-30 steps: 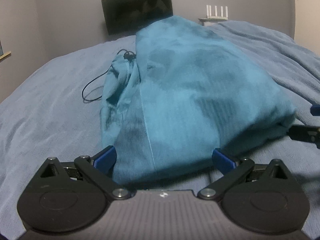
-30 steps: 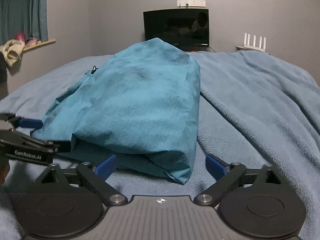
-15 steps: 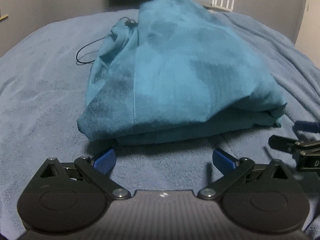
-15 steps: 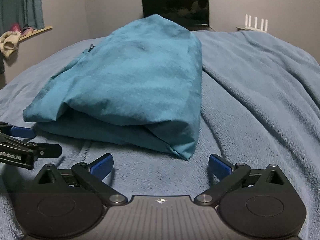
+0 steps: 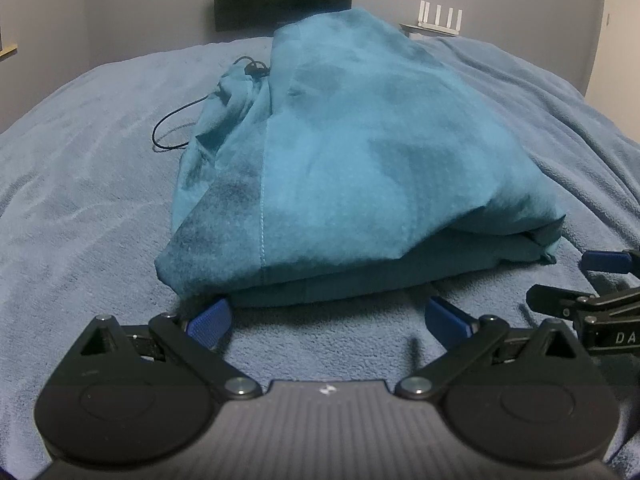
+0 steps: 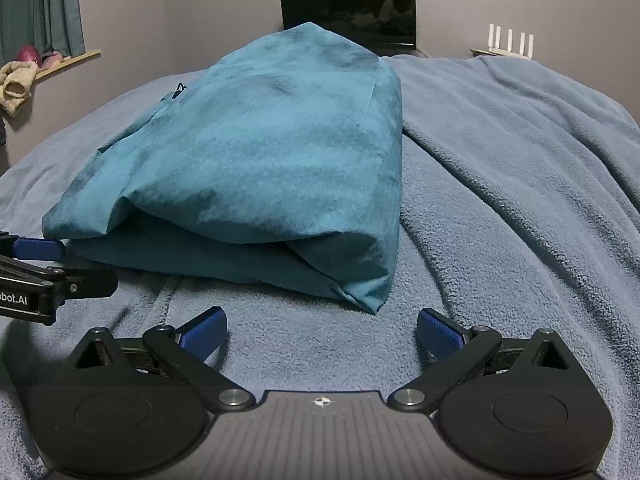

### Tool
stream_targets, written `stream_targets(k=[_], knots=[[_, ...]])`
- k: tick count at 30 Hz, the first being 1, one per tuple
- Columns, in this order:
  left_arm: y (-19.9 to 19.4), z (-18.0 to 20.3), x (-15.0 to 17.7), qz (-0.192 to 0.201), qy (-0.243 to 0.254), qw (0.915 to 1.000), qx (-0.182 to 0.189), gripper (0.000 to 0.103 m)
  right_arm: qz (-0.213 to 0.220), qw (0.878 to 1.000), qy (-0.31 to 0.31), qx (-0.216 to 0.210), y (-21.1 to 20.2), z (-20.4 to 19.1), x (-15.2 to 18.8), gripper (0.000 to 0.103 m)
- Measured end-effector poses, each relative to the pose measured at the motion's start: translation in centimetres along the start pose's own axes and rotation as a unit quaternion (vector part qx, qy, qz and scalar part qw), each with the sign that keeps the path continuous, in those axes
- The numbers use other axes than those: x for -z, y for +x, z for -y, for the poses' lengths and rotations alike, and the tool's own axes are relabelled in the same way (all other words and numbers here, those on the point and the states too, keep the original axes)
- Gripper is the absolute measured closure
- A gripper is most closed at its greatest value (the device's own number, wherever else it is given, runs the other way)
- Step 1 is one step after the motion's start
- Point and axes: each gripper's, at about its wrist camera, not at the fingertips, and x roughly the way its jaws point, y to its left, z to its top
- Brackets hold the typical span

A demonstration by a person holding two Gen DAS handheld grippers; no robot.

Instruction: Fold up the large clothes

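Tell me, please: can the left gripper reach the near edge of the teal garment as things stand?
Probably yes. The left gripper is open, with jaws wide, right before the teal garment, and only bare blanket lies between.

**Soft cloth, matt plastic**

The teal garment [image 6: 256, 160] is thin woven cloth, matt and faintly mottled, with a stitched seam down its near side. The blanket [image 6: 520, 184] under it is fleecy, with a rough nap. The left gripper [image 5: 328, 316] and right gripper [image 6: 320, 330] have matt black plastic bodies, bright metal pivot pins and ribbed blue pads [image 6: 202, 332]. A thin black cord [image 5: 172, 128] lies on the blanket. The black screen [image 6: 348, 12] is glossy.
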Motion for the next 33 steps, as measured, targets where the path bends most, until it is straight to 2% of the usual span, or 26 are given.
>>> stream_targets(k=[8,16,33], knots=[[-0.4,0.1,-0.1,0.014,0.002,0.9999,-0.009,0.0,0.006,1.0,0.0,0.001,-0.2,0.1,0.0,0.0],[-1.1,0.1,-0.2,0.043,-0.002,0.9989,-0.018,0.0,0.081,0.996,-0.021,0.009,-2.0,-0.2,-0.4,0.0],[-0.8,0.2,-0.3,0.037,0.005,0.9991,-0.02,0.0,0.064,0.998,-0.023,0.008,-1.5,-0.6,-0.4,0.0]])
